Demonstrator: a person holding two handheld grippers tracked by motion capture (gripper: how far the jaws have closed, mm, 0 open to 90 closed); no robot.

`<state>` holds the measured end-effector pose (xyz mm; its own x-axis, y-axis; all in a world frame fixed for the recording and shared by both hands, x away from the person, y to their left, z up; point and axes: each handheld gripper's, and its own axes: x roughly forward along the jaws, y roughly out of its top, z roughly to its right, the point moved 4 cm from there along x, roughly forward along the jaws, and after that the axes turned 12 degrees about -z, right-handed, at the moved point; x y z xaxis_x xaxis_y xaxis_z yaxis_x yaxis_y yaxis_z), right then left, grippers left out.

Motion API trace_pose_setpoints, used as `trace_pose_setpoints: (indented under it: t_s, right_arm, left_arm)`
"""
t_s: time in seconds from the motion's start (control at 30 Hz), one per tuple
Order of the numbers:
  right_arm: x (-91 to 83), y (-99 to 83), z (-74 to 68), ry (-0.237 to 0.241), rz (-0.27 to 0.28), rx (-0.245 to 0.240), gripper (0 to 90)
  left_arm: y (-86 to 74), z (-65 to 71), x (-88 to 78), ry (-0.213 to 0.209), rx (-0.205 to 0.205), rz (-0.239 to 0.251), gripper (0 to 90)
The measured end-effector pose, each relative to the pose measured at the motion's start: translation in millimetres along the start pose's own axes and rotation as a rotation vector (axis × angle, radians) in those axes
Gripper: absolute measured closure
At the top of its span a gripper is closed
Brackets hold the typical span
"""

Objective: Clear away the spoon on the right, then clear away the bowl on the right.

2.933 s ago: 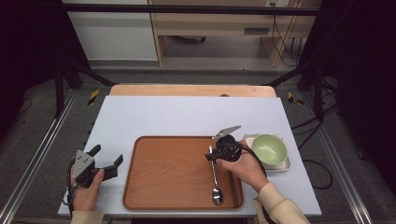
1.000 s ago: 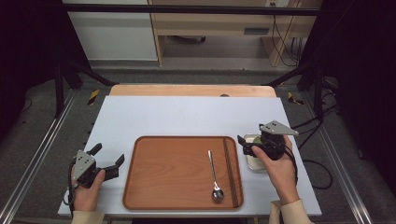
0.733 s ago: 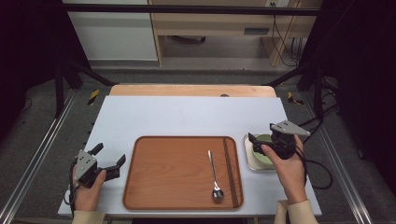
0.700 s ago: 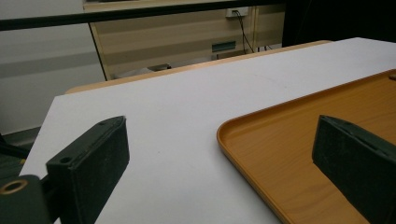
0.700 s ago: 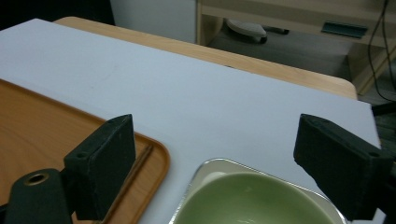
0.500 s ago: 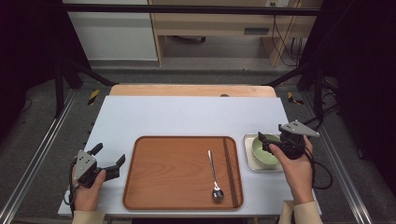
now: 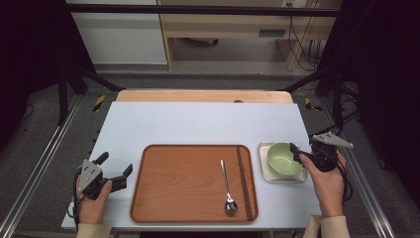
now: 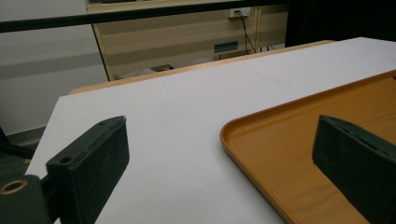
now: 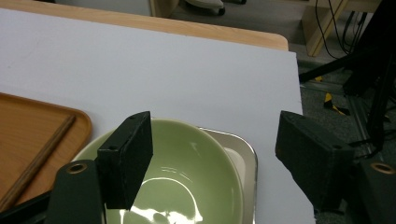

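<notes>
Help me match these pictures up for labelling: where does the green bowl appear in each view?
High view: green bowl at right, on a pale square plate, at the right gripper.
Left gripper view: not in it.
Right gripper view: bowl at bottom centre, one jaw over it.
Shared landmark: the wooden tray.

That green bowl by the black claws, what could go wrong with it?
1. The right gripper straddles the bowl rim, one of its jaws inside and one outside. The jaws have just been closing; on a smooth, curved rim they might slip.
2. The bowl sits loose on a small plate. A tug could tip it or drag the plate along.
3. The spoon and chopsticks lie on the tray nearby; a bump could scatter them.
</notes>
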<state>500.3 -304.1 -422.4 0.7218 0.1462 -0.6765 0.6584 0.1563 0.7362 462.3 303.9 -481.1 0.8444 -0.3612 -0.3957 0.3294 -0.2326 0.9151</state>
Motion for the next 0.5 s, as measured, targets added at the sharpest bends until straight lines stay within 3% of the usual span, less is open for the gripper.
trace_pose_setpoints:
  t_s: [0.23,0.5]
  right_arm:
    - [7.0,-10.9,12.5,0.001,-0.038,0.049,27.1]
    - [14.2,-19.5,16.9,0.018,-0.096,0.092,28.0]
  left_arm:
    - [-0.8,-0.9,0.4,0.005,0.003,-0.004,3.6]
    - [-0.4,0.0,0.2,0.006,0.005,-0.002,3.6]
